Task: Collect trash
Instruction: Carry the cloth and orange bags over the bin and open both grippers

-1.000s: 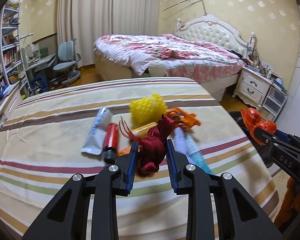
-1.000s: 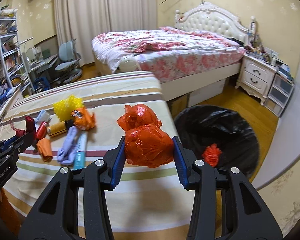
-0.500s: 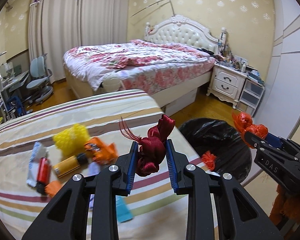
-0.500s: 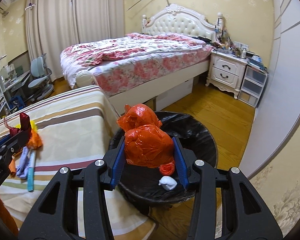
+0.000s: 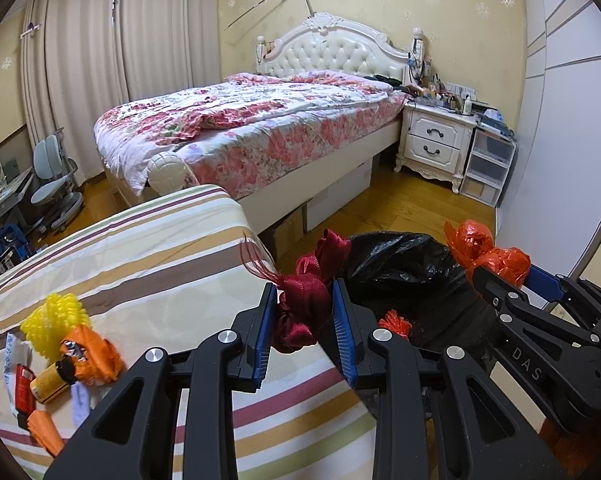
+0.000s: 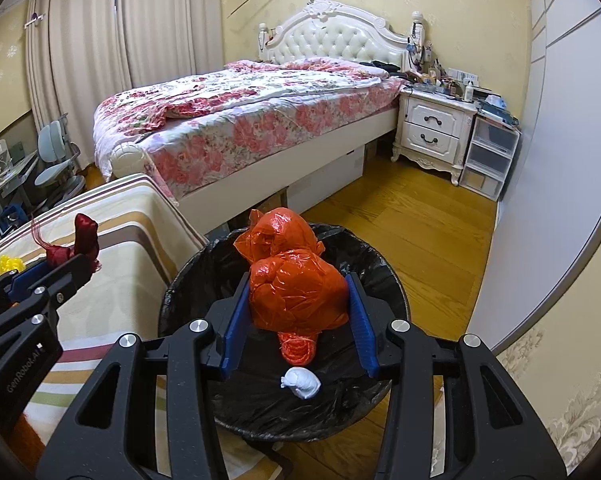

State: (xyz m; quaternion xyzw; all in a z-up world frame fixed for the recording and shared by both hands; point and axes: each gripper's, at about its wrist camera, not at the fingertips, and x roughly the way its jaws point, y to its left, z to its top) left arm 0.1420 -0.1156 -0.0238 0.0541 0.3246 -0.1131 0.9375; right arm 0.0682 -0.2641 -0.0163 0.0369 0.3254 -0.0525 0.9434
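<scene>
Only the right wrist view shows a white crumpled wad (image 6: pixel 300 383) inside the black-lined round bin (image 6: pixel 384 276). The right gripper (image 6: pixel 298 300), clamping the crumpled orange plastic bag (image 6: pixel 296 280), has advanced over the bin (formerly over the striped table (image 5: pixel 148 264)); the left gripper (image 5: pixel 304 312) pinches the dark red ribbon bundle (image 5: pixel 304 300) beside the bin.

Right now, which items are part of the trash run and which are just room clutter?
Job:
left gripper shut on red ribbon
right gripper shut on orange bag
trash bin
yellow foam net, brown bottle on the striped table

Lying about:
bed
nightstand
desk chair
</scene>
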